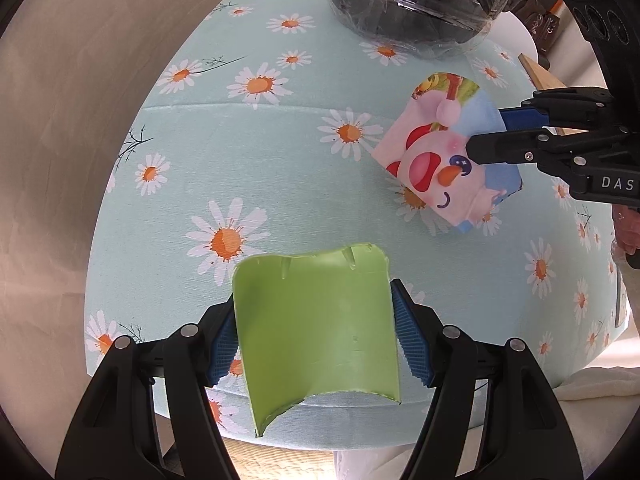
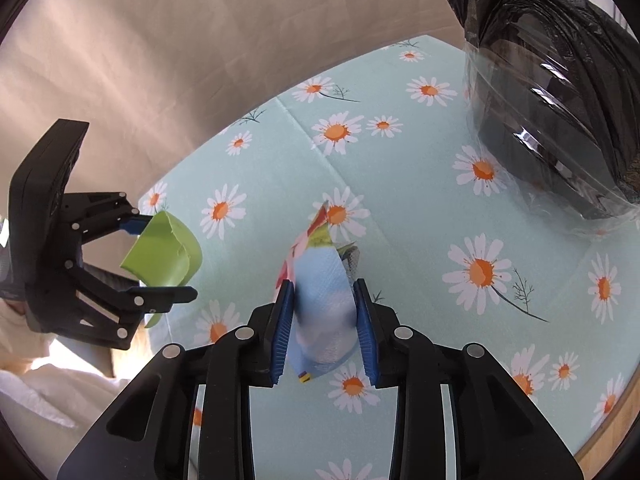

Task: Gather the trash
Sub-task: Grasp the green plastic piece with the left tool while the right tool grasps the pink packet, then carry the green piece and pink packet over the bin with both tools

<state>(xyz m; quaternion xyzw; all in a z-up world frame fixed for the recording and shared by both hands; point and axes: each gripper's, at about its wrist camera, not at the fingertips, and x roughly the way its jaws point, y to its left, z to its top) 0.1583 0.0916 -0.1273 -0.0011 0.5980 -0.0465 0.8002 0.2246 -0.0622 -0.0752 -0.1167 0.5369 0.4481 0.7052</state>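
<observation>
We are holding the cartoon-printed wrapper [image 2: 320, 312] pinched in the right gripper [image 2: 324, 332] fingers and the green plastic scrap [image 1: 316, 320] in the left gripper [image 1: 316, 340], above the tabletop [image 1: 280, 152], bag-lined bin [image 2: 552, 120] lying at one o'clock, nearer the right.

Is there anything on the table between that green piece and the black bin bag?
Nothing: in the left wrist view only bare daisy tablecloth lies between the green piece and the bin bag. The cartoon wrapper sits off to the side.

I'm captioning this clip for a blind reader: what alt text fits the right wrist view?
The right gripper pinches a cartoon-printed wrapper above a daisy tablecloth. At left, the left gripper holds a curved green plastic piece; a black-lined bin stands top right.
</observation>
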